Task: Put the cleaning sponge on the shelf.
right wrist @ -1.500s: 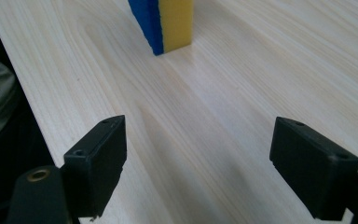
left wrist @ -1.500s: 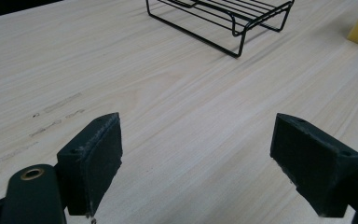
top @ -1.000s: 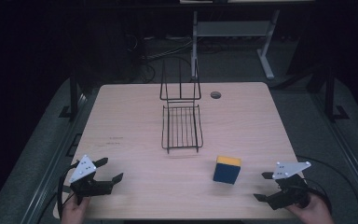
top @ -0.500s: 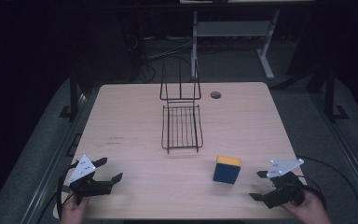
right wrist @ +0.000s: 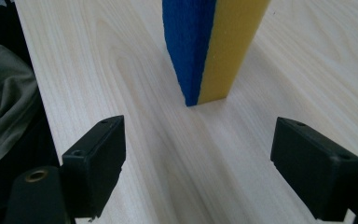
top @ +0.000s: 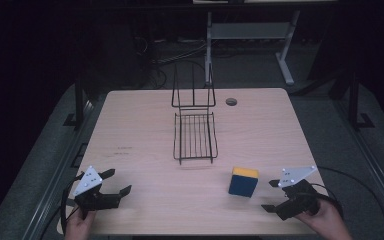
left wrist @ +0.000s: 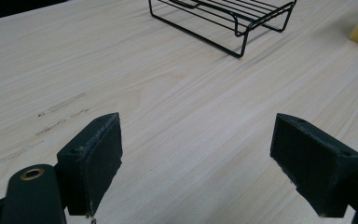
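Approach looks to be the step in hand: the right tongs (top: 275,196), wide open and empty, sit at the lower right of the high view just beside the blue-and-yellow sponge block (top: 243,181), which stands on the counter (top: 140,125) below the wire rack (top: 195,135). The left tongs (top: 117,182), equally spread and holding nothing, rest at lower left, well apart from both. Next, I judge, the right pair must move forward to straddle the block and close. The right gripper view shows the block's blue and yellow layers upright between the jaws (the high view gives the overall layout).
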Tool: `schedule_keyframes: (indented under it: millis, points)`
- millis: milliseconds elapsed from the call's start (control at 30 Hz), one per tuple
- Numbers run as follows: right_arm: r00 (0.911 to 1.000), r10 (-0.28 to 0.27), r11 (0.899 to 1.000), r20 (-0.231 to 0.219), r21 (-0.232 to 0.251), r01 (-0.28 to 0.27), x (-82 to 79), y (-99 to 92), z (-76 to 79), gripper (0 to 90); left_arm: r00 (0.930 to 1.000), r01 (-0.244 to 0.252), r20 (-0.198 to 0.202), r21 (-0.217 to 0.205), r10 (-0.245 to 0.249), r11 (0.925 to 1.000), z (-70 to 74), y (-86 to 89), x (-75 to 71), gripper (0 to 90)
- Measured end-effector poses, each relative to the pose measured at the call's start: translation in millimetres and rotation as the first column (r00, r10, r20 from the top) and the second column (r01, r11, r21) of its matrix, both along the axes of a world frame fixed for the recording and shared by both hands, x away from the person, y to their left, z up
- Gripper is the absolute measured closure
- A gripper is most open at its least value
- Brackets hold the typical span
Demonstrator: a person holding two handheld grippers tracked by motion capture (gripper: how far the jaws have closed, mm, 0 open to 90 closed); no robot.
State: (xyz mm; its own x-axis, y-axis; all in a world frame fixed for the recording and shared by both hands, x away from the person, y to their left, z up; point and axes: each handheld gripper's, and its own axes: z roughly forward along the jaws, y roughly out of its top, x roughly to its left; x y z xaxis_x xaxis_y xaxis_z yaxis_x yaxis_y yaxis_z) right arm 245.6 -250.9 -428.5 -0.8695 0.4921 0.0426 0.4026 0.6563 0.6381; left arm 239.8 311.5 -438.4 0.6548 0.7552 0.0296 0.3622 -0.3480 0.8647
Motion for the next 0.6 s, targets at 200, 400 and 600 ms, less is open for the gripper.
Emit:
schedule_keyframes:
  millis: [200,400,600]
  points:
    - [0.9999,0.012,1.0,-0.002,-0.008,-0.012,4.9,4.9,2.8,17.5,1.0,-0.001,0.0,-0.002,0.001,1.0,-0.3,0.0,0.2,16.2]
    - [0.9996,0.029,0.999,-0.003,-0.018,-0.029,9.7,11.7,4.4,17.5,1.0,0.005,-0.002,0.003,-0.005,1.0,-0.2,-0.9,0.4,16.2]
    - [0.9991,0.041,0.999,-0.001,-0.02,-0.041,15.5,16.5,7.6,17.5,1.0,0.004,0.0,0.002,-0.004,1.0,0.0,-0.9,0.0,16.2]
